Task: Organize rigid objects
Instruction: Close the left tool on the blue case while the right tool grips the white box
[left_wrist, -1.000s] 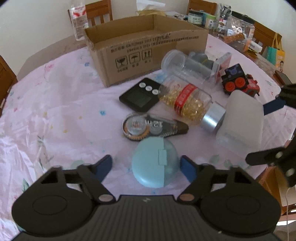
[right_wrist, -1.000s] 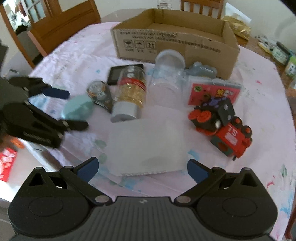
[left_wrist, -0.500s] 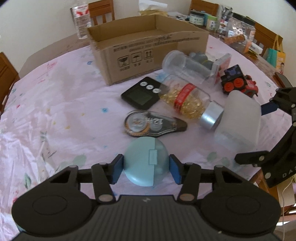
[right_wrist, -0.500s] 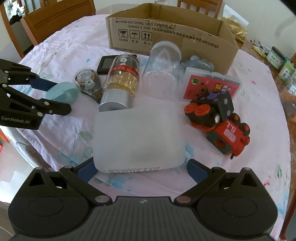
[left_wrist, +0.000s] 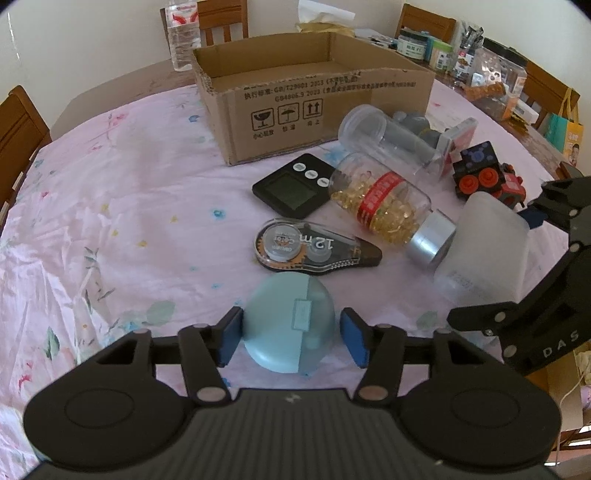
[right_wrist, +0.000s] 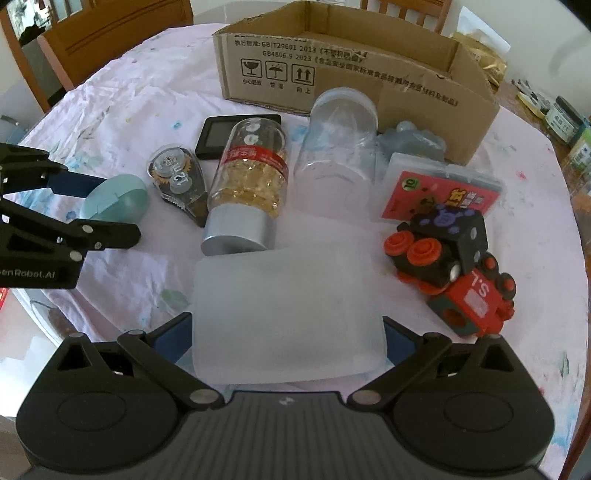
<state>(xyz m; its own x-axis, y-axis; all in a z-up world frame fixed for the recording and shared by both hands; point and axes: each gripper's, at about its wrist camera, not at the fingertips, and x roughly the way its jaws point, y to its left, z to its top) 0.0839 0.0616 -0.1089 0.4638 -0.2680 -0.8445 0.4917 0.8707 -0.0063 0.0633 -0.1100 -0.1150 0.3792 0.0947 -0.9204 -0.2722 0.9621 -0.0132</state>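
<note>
A round teal case (left_wrist: 288, 332) lies on the pink tablecloth between the pads of my left gripper (left_wrist: 290, 339). The jaws are opening: the left pad is at the case's edge and a thin gap shows at the right pad. In the right wrist view a frosted white box (right_wrist: 288, 314) fills the space between the fingers of my right gripper (right_wrist: 288, 339). That gripper stands wide open, its pads close beside the box's two sides. An open cardboard box (left_wrist: 314, 96) stands at the back of the table.
Between the grippers and the cardboard box lie a correction tape (left_wrist: 310, 249), a black timer (left_wrist: 291, 188), a capsule bottle (left_wrist: 384, 206), a clear jar (left_wrist: 388, 133), a pink card case (right_wrist: 443, 192) and a toy train (right_wrist: 443, 258). Chairs and jars ring the table.
The left jaws closed in onto the teal case, then parted slightly. The right gripper came down and forward, so the frosted box now sits between its fingers.
</note>
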